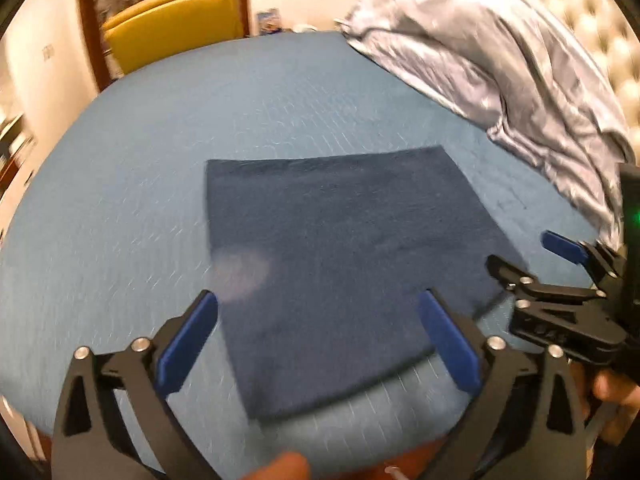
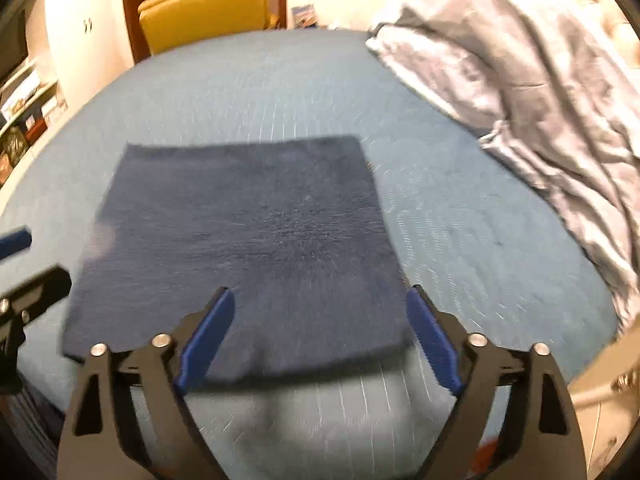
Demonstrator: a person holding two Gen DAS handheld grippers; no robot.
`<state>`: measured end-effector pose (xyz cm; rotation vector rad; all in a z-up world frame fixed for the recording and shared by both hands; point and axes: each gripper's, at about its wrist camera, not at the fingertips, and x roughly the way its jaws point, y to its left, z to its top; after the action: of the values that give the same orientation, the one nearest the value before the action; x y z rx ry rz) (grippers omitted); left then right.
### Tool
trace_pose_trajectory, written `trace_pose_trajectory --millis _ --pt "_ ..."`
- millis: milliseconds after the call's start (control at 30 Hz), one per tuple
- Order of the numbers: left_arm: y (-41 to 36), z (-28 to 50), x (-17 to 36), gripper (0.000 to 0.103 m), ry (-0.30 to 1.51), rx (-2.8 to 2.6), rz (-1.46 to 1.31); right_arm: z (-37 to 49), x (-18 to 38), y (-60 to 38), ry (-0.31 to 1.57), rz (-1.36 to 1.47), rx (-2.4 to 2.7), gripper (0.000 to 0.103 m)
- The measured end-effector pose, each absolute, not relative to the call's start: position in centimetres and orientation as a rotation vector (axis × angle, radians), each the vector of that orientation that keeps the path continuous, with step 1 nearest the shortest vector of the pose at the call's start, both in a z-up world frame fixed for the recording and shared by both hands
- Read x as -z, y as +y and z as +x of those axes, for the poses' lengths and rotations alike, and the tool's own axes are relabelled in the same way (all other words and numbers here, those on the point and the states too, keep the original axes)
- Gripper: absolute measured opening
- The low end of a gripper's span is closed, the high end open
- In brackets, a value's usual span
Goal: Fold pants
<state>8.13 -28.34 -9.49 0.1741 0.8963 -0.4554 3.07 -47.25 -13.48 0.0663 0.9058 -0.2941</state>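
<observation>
Now the pants lie folded into a flat, dark navy rectangle on the blue bedspread of the bed, near its front edge. Nothing rests on top of them, and their edges look fairly straight, though both views are smeared by motion blur.

Seen from the left wrist, the left hand-held gripper hangs above the near edge of the pants with its blue fingers spread wide and nothing between them. At the right of that view the right hand-held gripper shows from the side, just beside the right edge of the pants, with part of a hand below it.

From the right wrist, the right hand-held gripper also stands wide and empty over the near edge of the pants. Whether either gripper touches the cloth cannot be told.

A crumpled grey-blue blanket is heaped along the right side of the bed, well apart from the pants. Beyond the far edge of the bed stands a yellow chair.
</observation>
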Motion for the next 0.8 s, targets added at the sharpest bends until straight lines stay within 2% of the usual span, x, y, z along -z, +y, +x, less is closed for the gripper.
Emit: trace_pose_trajectory --millis 200,400,800 --pt "-27.5 4.3 7.1 0.101 0.888 0.362 0.171 -1.1 9.0 -45.2 0.875 0.094 0.346 0.088" --pt "-26.6 3.7 5.4 0.101 0.898 0.383 0.155 -2.8 6.6 -44.7 0.843 0.076 0.356 0.088" --pt "-26.8 3.8 5.5 0.101 0.892 0.430 0.121 -2.9 6.4 -45.0 0.848 0.082 0.365 0.088"
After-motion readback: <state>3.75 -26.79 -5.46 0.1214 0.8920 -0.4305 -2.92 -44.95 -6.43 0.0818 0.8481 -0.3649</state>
